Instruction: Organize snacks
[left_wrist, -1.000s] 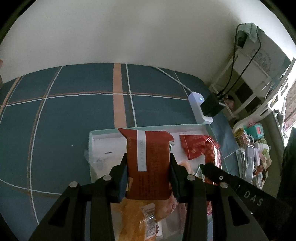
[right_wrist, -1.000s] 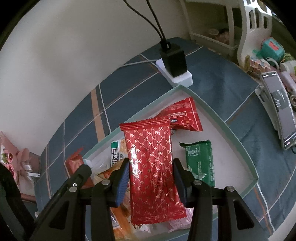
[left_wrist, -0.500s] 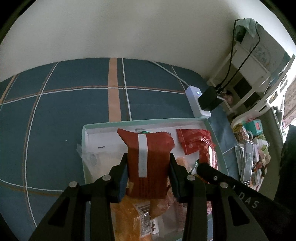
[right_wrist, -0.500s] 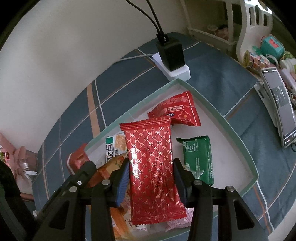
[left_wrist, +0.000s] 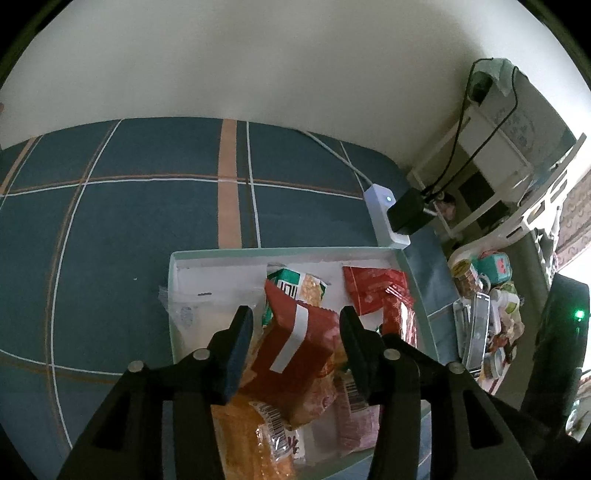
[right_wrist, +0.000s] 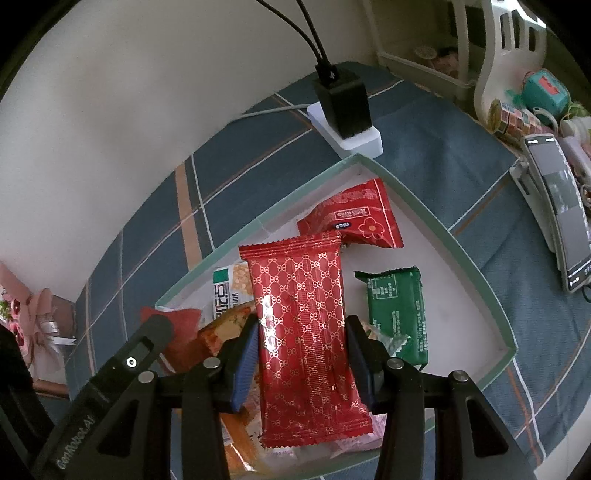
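- My left gripper (left_wrist: 295, 334) is opening; the dark-red packet (left_wrist: 295, 354) lies tilted between its jaws, atop snacks in the tray (left_wrist: 280, 252).
- My right gripper (right_wrist: 301, 354) clamps the patterned red packet (right_wrist: 304, 325) above the tray.

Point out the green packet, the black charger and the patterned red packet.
green packet (right_wrist: 397, 312): right wrist view, middle of its printed back.
black charger (right_wrist: 345, 107): right wrist view, its front face.
patterned red packet (right_wrist: 306, 321): right wrist view, its middle, between the fingers.
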